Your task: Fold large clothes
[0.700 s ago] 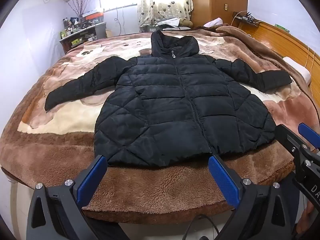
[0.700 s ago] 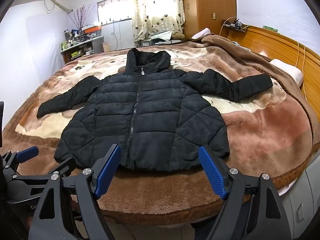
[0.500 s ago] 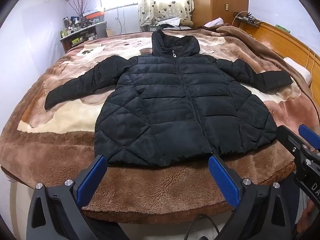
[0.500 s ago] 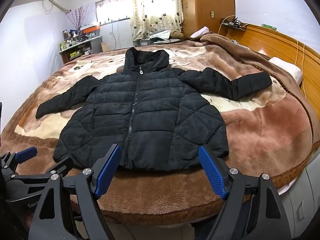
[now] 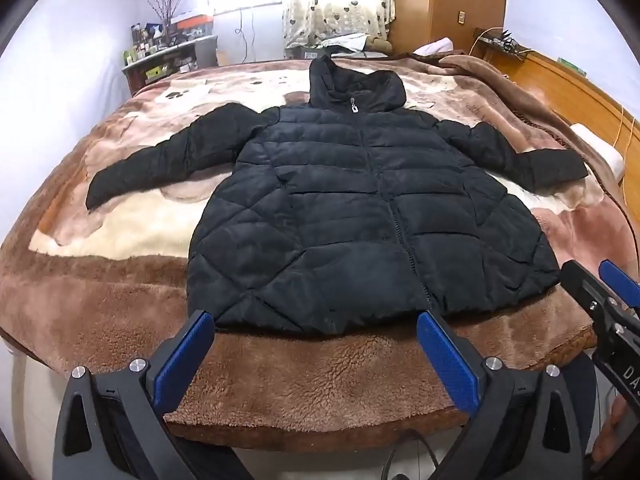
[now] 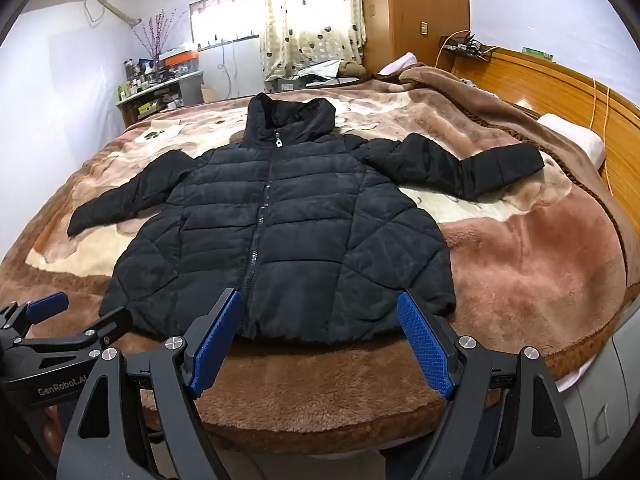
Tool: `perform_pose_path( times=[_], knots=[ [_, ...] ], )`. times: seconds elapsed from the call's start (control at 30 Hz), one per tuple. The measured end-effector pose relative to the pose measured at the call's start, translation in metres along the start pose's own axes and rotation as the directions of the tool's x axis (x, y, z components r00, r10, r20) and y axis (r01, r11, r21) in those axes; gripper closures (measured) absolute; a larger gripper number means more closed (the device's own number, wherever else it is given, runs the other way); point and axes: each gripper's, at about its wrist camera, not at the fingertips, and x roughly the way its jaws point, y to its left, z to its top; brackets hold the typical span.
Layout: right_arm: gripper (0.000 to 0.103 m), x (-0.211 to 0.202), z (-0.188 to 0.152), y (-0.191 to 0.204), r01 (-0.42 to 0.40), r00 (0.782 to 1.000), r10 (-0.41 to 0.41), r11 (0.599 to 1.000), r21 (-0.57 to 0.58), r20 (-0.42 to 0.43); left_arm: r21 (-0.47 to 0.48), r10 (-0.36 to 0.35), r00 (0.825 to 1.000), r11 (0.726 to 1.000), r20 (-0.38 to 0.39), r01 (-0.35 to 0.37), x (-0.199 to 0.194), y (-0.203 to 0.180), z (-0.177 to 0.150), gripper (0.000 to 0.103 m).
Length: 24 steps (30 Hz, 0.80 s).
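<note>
a bed [image 5: 100,292] with a brown plush blanket carried a black puffer jacket [image 5: 360,232], zipped, sleeves spread. the left gripper [image 5: 316,356] and right gripper [image 6: 320,340] hovered near its hem, fingers wide apart, apparently holding nothing.

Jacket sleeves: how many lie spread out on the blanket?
2. One sleeve stretches out left of the jacket; the other sleeve stretches right, toward the headboard.

Both cameras look from the foot of the bed [image 5: 280,392], tilted down toward the headboard side. The left view stands near the black jacket [image 5: 360,220] hem; the right view is beside it. Both share the whole jacket and each other's hand-held gripper.
</note>
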Motion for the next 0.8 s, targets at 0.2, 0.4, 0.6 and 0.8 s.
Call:
perform_pose_path(
  times=[0.2, 0.4, 0.6, 0.8],
  knots=[
    [0.023, 0.0023, -0.0007, -0.0009, -0.001, 1.0, 0.001, 1.0, 0.005, -0.007, -0.005, 0.003, 1.0, 1.0, 0.001, -0.003, 0.0046, 0.0021, -0.0001, 0.001],
    [0.023, 0.0043, -0.0019, -0.0009, 0.0, 1.0, 0.0, 1.0, 0.005, -0.01, -0.009, 0.004, 1.0, 1.0, -0.009, -0.004, 0.007, 0.0012, -0.0004, 0.001],
    [0.023, 0.0039, -0.0023, -0.001, 0.003, 1.0, -0.003, 1.0, 0.009, -0.011, -0.015, -0.001, 1.0, 1.0, -0.013, 0.001, 0.0064, 0.0042, -0.0021, 0.001],
    [0.023, 0.0048, -0.0027, -0.0015, 0.001, 1.0, -0.001, 1.0, 0.008, -0.01, -0.02, -0.009, 1.0, 1.0, -0.017, 0.008, 0.0062, 0.0057, -0.0024, 0.001]
  ],
)
